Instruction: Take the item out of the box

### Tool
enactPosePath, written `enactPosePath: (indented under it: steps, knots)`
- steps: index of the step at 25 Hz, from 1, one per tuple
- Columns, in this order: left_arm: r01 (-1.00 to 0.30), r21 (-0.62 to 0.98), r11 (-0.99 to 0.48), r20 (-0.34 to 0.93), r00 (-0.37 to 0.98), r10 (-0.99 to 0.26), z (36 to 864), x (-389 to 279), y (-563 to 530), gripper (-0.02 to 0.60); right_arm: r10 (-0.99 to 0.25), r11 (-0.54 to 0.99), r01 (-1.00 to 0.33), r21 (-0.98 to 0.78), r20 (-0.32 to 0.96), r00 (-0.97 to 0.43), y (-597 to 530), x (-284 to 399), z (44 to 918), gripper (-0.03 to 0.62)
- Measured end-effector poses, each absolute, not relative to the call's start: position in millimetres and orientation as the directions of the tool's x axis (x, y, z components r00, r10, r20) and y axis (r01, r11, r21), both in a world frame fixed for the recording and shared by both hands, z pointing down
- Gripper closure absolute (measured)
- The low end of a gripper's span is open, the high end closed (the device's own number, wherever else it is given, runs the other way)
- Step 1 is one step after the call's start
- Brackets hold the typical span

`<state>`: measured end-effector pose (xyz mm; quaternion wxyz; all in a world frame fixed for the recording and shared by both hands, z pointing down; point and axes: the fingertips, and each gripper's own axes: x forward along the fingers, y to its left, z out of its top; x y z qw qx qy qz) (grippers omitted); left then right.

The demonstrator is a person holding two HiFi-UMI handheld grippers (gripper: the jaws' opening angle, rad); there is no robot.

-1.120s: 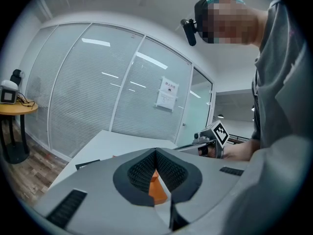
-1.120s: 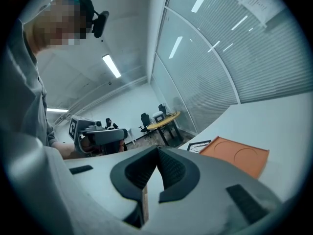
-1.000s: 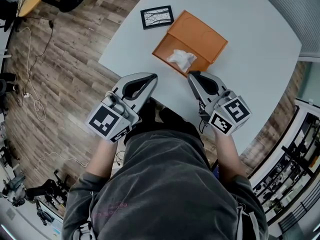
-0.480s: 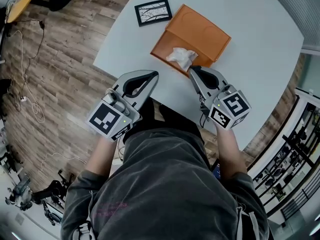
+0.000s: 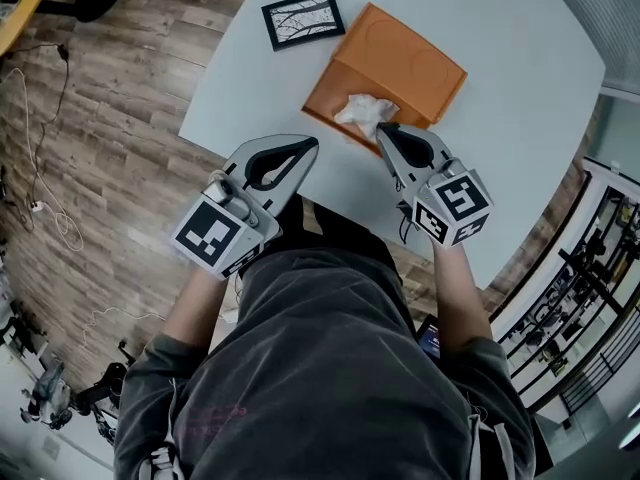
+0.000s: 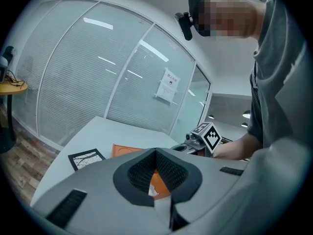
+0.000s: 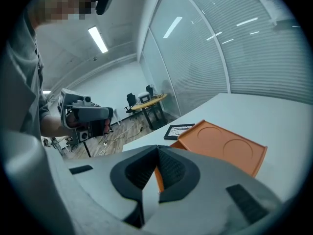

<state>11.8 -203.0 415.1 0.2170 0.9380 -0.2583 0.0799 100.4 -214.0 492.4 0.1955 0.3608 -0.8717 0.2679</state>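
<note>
My right gripper (image 5: 384, 130): jaws together, empty, tip just beside white crumpled item (image 5: 362, 114) in orange box (image 5: 405, 63). My left gripper (image 5: 310, 144): together, well apart.

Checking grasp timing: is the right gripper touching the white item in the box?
Cannot tell. Head view puts right gripper tips beside white item; height unreadable, and its own view misses it.
</note>
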Motion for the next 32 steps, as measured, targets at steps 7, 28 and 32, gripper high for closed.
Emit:
enactPosePath:
  steps: [7,28,32]
  knots:
    - [-0.507,0.383,-0.772,0.261,0.861,-0.436,422,2,-215,0.577,-0.485,0.617,-0.737,-0.276,0.604,-0.632,-221,96,514,0.585]
    - [-0.516,0.447,-0.730,0.266,0.856,-0.442,448,-16,-227,0.576,-0.307,0.766,-0.636,-0.100,0.811,-0.498,-226,90,596,0.502]
    - [-0.522,0.459,-0.719,0.276,0.853,-0.443,452,-22,-229,0.577,-0.283,0.799,-0.599,-0.054,0.845,-0.454,-226,91,609,0.502]
